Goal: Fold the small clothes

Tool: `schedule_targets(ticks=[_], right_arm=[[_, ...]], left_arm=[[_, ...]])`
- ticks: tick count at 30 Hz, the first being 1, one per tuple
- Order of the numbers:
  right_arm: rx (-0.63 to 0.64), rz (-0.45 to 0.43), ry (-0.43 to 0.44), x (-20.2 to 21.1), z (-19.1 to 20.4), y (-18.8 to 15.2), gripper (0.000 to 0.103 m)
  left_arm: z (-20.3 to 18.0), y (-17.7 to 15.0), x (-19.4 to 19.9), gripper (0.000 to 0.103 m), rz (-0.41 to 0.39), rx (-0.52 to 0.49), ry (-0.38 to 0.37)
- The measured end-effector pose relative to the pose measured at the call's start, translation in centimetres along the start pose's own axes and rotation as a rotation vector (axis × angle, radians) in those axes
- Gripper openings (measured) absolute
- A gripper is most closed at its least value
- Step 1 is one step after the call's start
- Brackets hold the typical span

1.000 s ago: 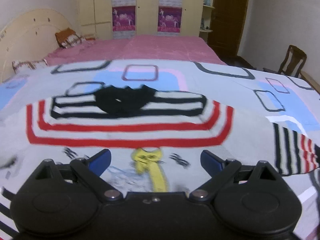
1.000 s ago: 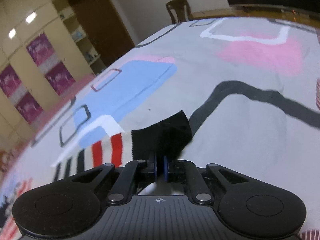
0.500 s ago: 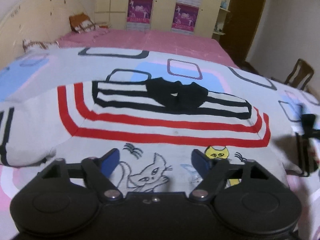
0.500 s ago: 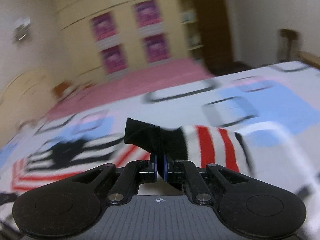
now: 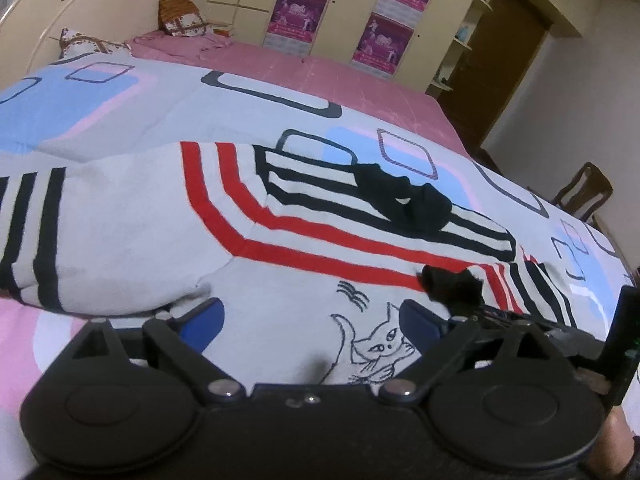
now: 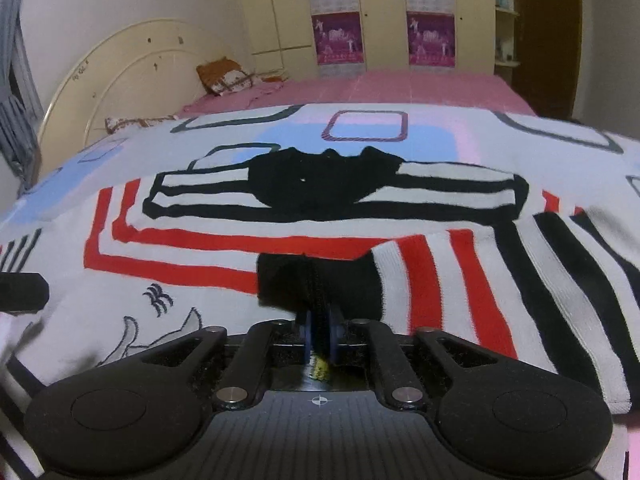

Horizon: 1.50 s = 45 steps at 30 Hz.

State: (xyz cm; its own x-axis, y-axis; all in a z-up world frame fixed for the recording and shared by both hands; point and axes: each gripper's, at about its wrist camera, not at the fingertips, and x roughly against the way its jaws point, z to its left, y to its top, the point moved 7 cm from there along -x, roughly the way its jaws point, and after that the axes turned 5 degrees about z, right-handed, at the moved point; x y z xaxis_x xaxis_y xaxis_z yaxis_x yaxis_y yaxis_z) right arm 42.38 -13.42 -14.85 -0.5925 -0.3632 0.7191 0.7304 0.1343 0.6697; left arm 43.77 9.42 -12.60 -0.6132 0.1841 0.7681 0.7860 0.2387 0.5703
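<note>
A small white sweater (image 5: pixel 304 248) with red and black stripes, a black collar (image 5: pixel 404 200) and a cat drawing (image 5: pixel 376 344) lies flat on the bed. My right gripper (image 6: pixel 320 336) is shut on the black cuff (image 6: pixel 316 284) of the right sleeve (image 6: pixel 500 280), which is folded in over the sweater's chest. That cuff (image 5: pixel 454 284) and gripper also show in the left wrist view. My left gripper (image 5: pixel 310 320) is open and empty, low over the sweater's front near the cat. The left sleeve (image 5: pixel 36 232) lies spread out to the left.
The sweater lies on a grey quilt (image 5: pixel 132 104) with blue, pink and black shapes over a pink sheet (image 5: pixel 320 76). A cream headboard (image 6: pixel 120 80) and pillows (image 6: pixel 224 76) are at the far left. Wardrobes (image 6: pixel 380 12) stand behind; a wooden chair (image 5: pixel 584 196) is at the right.
My right gripper has carried the sleeve cuff leftward from the quilt over onto the sweater's chest. My left gripper has shifted left and turned, still open.
</note>
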Motion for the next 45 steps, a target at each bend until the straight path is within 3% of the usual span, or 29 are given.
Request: schedule_targets(ticks=[1,2,3,6,7,8,12,15,16,17,19,25,28,33,39,45], right_arm=[[0.003,0.001,0.02,0.3,0.3,0.0,0.052],[0.004,-0.012,0.009,0.8,0.5,0.0,0.068],[0.011,-0.034,-0.021,1.7,0.4,-0.1,0.069],[-0.011,-0.033,-0.018,3.6,-0.3,-0.9,0.065],[-0.035,-0.026,-0.021,4.3,-1.1,-1.3,0.047],[-0.062,-0.014,-0.028,4.9,-1.8,-1.8,0.039],[-0.171,-0.008,-0.107,7.7,-6.3,-4.2,0.039],[-0.249,-0.001,-0.168,8.8,-9.7,-5.3,0.039],[-0.278,-0.002,-0.182,9.2,-10.8,-5.5,0.039],[-0.304,-0.006,-0.194,9.5,-11.8,-5.6,0.039],[-0.364,-0.016,-0.184,9.6,-13.1,-5.7,0.039],[-0.384,-0.006,-0.189,9.1,-13.5,-5.2,0.039],[-0.394,-0.004,-0.183,8.9,-13.8,-5.1,0.039],[-0.358,0.006,-0.194,8.6,-13.6,-5.1,0.039],[-0.311,0.017,-0.198,9.0,-13.2,-5.0,0.036],[-0.323,-0.074,-0.214,11.9,-14.6,-4.1,0.035]], left_arm=[[-0.2,-0.1,-0.2,0.095,0.005,-0.004,-0.012],[-0.6,-0.1,-0.5,0.095,0.013,-0.007,-0.03],[-1.1,-0.2,-0.8,0.095,0.021,-0.011,-0.05],[-4.2,-0.5,-2.2,0.086,0.051,-0.04,-0.142],[-5.1,-0.7,-2.9,0.082,0.063,-0.051,-0.165],[-6.3,-0.8,-3.8,0.078,0.086,-0.059,-0.188],[-9.6,-1.0,-7.2,0.072,0.154,-0.055,-0.246],[-11.3,-1.0,-9.1,0.061,0.182,-0.04,-0.277],[-11.8,-0.9,-9.7,0.051,0.184,-0.046,-0.268],[-12.2,-0.9,-10.0,0.031,0.183,-0.061,-0.258],[-12.6,-0.8,-11.0,0.006,0.186,-0.106,-0.233],[-11.3,1.8,-6.2,0.006,0.038,-0.18,-0.215],[-7.9,2.5,-4.7,0.006,0.003,-0.181,-0.146],[-3.5,1.5,-6.1,0.006,0.05,-0.114,-0.081],[-3.5,0.6,-6.8,0.006,0.05,-0.111,-0.064],[-2.9,0.3,-6.8,0.006,0.044,-0.106,-0.075]])
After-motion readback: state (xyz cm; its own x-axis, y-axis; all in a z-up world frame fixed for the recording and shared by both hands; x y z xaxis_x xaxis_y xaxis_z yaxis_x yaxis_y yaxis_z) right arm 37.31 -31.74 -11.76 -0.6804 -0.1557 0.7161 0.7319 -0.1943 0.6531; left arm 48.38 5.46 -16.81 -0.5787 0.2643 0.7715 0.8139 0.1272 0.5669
